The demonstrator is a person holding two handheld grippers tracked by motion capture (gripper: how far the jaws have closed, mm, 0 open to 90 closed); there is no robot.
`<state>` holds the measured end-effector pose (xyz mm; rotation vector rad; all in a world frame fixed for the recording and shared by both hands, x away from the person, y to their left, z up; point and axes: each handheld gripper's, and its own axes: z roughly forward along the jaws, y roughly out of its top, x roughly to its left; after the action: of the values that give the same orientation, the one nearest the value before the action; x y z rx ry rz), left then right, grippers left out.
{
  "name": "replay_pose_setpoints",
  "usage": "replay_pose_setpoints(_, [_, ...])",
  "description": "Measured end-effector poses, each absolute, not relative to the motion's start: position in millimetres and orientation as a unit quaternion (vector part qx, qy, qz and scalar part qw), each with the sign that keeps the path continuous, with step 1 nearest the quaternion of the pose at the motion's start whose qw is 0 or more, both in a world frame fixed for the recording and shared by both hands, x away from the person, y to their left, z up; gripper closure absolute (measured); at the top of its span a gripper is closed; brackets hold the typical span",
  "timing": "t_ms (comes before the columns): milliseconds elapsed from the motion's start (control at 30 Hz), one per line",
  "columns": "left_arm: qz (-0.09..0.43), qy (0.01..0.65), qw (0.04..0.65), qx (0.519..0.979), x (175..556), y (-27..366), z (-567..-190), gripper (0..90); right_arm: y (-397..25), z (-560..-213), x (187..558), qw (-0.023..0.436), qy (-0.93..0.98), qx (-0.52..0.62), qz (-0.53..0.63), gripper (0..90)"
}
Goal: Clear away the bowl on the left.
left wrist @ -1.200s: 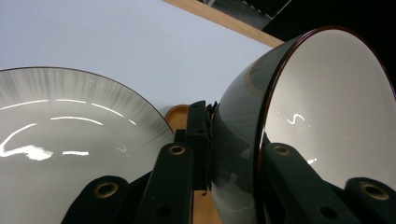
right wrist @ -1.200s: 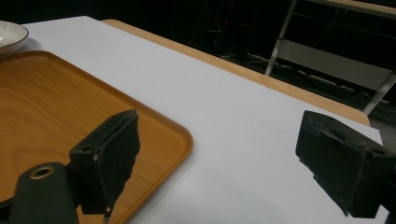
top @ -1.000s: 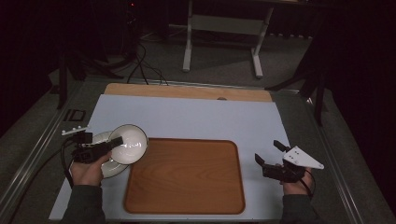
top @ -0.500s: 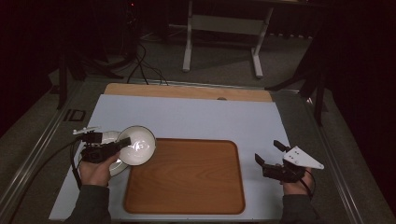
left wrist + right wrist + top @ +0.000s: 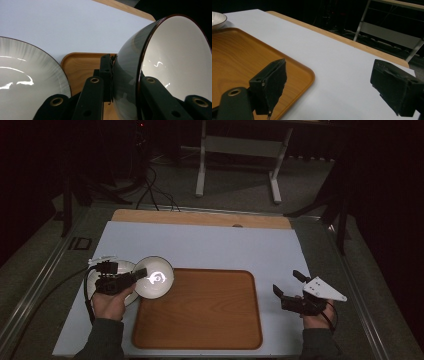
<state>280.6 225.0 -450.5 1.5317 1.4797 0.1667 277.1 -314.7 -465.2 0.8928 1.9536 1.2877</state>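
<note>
High view: left gripper [image 5: 137,273] is clamped on the near rim of the bowl [image 5: 155,277], holding it tilted over the left edge of the wooden tray [image 5: 200,320], with the plate [image 5: 127,267] just behind to its left. Tray centre lies to the bowl's right, so I'd guess rightward then down. Right gripper [image 5: 285,285] hangs spread and empty beside the tray's right edge.
</note>
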Motion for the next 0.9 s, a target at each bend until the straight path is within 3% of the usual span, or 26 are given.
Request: replay_pose_setpoints(900, [0.067, 0.589, 0.469, 0.655, 282.2, 197.7, -452.4, 80.5, -314.9, -464.9, 276.8, 0.313, 0.740, 0.338, 0.490, 13.2])
